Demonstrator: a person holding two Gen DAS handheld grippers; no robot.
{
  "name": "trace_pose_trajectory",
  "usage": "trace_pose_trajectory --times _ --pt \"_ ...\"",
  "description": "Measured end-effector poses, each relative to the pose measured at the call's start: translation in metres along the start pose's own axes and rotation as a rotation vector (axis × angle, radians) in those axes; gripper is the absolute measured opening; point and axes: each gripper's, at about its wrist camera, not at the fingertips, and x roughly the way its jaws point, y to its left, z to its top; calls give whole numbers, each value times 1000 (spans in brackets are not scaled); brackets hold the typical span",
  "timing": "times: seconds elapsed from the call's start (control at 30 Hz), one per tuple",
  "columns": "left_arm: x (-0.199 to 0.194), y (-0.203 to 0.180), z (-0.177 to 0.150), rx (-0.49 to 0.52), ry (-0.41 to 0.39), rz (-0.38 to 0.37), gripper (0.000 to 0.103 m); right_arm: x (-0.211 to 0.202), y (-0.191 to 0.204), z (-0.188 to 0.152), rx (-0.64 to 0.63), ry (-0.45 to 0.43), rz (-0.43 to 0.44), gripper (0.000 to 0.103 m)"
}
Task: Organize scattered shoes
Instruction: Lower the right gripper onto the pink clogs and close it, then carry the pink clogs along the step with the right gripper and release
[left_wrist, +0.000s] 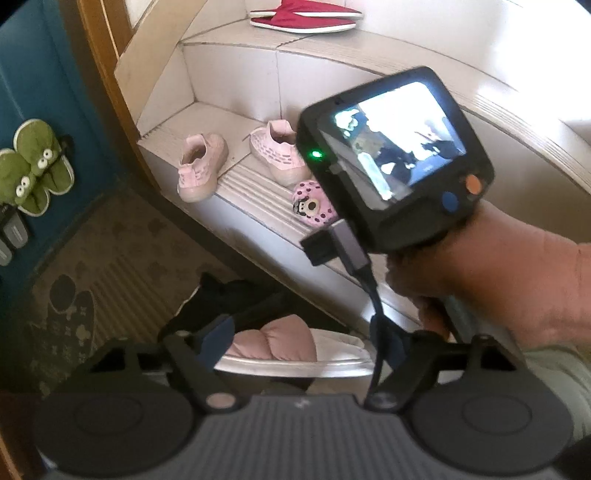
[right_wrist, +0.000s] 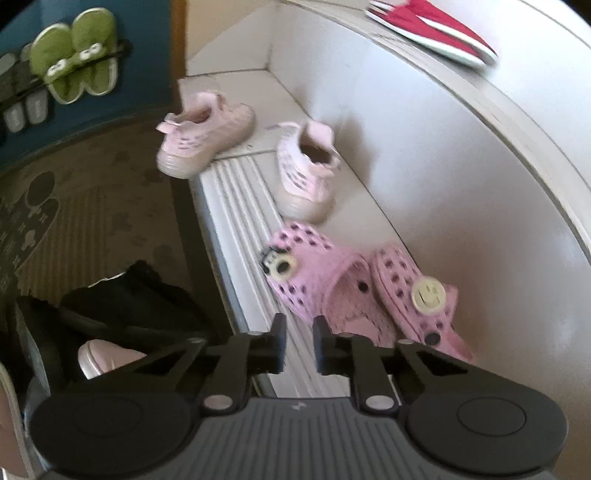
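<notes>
Jaws of left gripper (left_wrist: 301, 336) clamp the pink padded slipper (left_wrist: 273, 343) between them, right gripper (right_wrist: 300, 341) clenched empty just short of the pink clogs (right_wrist: 354, 291) on the step (right_wrist: 229, 192), pink sneakers (right_wrist: 207, 140) beyond; we judge the soft upper may squash and slip free, or the shut claw nudge a clog off the edge.

Glossy white tiled steps (right_wrist: 424, 177) carry pink knit-mesh sneakers (right_wrist: 306, 170) and smooth perforated rubber clogs (right_wrist: 306, 273); plush green slippers (right_wrist: 74, 55) hang at ten o'clock.
</notes>
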Motion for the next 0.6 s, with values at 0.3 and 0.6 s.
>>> trace_pose_trajectory --times 0.3,0.6 --pt "2 7 -2 -30 5 -57 45 10 2 18 -10 -19 19 8" --pt "11 9 -4 -43 8 -40 38 8 10 35 -94 -90 79 8"
